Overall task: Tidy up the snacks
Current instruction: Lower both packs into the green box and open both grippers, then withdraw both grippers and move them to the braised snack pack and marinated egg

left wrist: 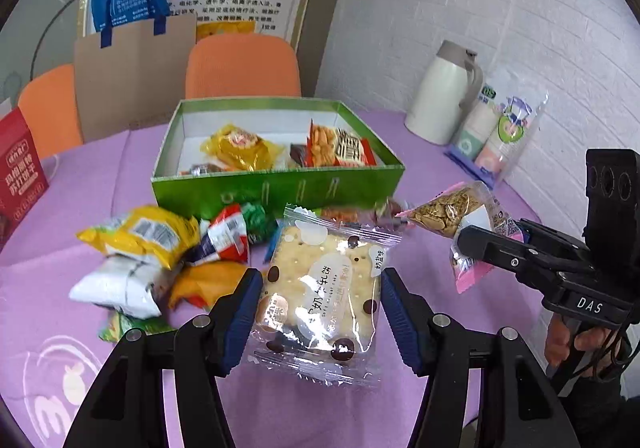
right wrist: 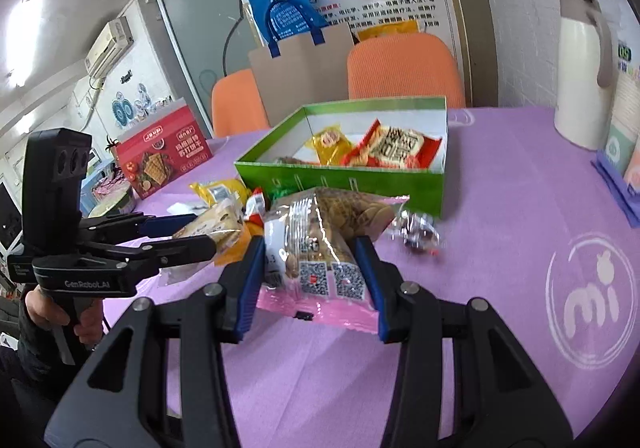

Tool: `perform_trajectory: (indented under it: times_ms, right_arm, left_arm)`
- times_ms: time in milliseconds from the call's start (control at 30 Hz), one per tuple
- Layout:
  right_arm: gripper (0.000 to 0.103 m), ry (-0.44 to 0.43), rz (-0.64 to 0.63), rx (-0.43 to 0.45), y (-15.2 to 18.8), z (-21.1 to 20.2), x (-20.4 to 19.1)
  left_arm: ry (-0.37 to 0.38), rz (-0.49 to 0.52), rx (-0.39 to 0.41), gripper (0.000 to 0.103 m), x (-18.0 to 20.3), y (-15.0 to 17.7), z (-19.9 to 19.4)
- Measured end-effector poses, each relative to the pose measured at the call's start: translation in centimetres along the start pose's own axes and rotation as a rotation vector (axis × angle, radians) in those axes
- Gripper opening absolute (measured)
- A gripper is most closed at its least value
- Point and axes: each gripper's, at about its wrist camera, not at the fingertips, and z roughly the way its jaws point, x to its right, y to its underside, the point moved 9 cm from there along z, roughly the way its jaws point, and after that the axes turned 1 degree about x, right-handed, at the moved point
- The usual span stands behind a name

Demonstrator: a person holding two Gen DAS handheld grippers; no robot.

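Note:
My left gripper (left wrist: 318, 304) is shut on a clear cracker packet (left wrist: 320, 288) and holds it above the purple table, in front of the green box (left wrist: 276, 188). My right gripper (right wrist: 312, 280) is shut on a pink-edged snack bag (right wrist: 320, 244); it also shows in the left wrist view (left wrist: 452, 212), to the right of the box. The box holds a yellow packet (left wrist: 240, 148) and a red-orange packet (left wrist: 340, 148). A pile of loose snack packets (left wrist: 152, 248) lies in front of the box on the left.
A white thermos jug (left wrist: 444, 92) and a pack of paper cups (left wrist: 500, 132) stand at the back right. A red biscuit box (right wrist: 164, 148) stands at the left. A small wrapped candy (right wrist: 416, 232) lies beside the box. Two orange chairs (left wrist: 244, 68) stand behind the table.

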Motion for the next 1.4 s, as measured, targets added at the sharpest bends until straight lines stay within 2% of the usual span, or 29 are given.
perform_trajectory:
  times_ms: [133,267,533,633,767,900,933,967,1000,1033,1067,1100,1233,1400]
  right_arm:
    - [0.047,0.008,-0.054,0.03,-3.3,1.4,-0.5]
    - [0.047,0.031,-0.069,0.021,-6.0,4.0,0.0]
    - [0.047,0.081,-0.073,-0.037,-7.4,9.5,2.1]
    - [0.047,0.095,-0.062,-0.074,-7.2,11.5,3.0]
    - [0.047,0.121,-0.088,-0.081,-7.4,13.5,3.5]
    - [0.05,0.138,-0.13,-0.112,-6.6,15.9,3.9]
    - [0.052,0.149,-0.159,-0.13,-6.1,16.5,4.0]
    - [0.059,0.155,-0.18,-0.144,-5.7,16.8,4.0]
    - [0.064,0.155,-0.187,-0.151,-5.5,16.8,4.1]
    - [0.074,0.161,-0.19,-0.144,-5.4,16.6,4.2]
    - [0.079,0.173,-0.192,-0.128,-5.4,16.2,4.4]
    - [0.08,0.182,-0.187,-0.117,-5.4,15.9,4.7]
    - [0.084,0.177,-0.12,-0.106,-5.7,14.6,5.7]
    - [0.084,0.165,-0.075,-0.092,-6.2,12.3,5.7]
  left_arm:
    - [-0.026,-0.033,0.063,0.061,-1.4,-3.7,-0.5]
    - [-0.061,-0.063,0.089,0.062,-3.2,-7.0,0.2]
    - [-0.125,-0.158,0.092,0.062,-6.5,-11.0,3.3]
    - [-0.141,-0.184,0.067,0.062,-7.5,-11.6,5.1]
    - [-0.168,-0.214,0.039,0.062,-9.0,-11.7,7.0]
    - [-0.157,-0.221,0.0,0.062,-9.6,-11.4,8.7]
    - [-0.148,-0.216,-0.011,0.062,-9.6,-11.2,9.1]
    - [-0.143,-0.207,-0.021,0.063,-9.6,-11.0,9.5]
    - [-0.152,-0.196,-0.027,0.065,-9.6,-10.8,9.7]
    - [-0.168,-0.186,-0.037,0.069,-9.8,-10.6,9.9]
    - [-0.182,-0.182,-0.042,0.082,-10.0,-10.3,10.0]
    - [-0.199,-0.188,-0.039,0.089,-10.1,-10.1,9.9]
    - [-0.2,-0.218,-0.024,0.09,-10.5,-9.7,9.4]
    - [-0.203,-0.208,-0.008,0.09,-9.8,-9.8,7.8]
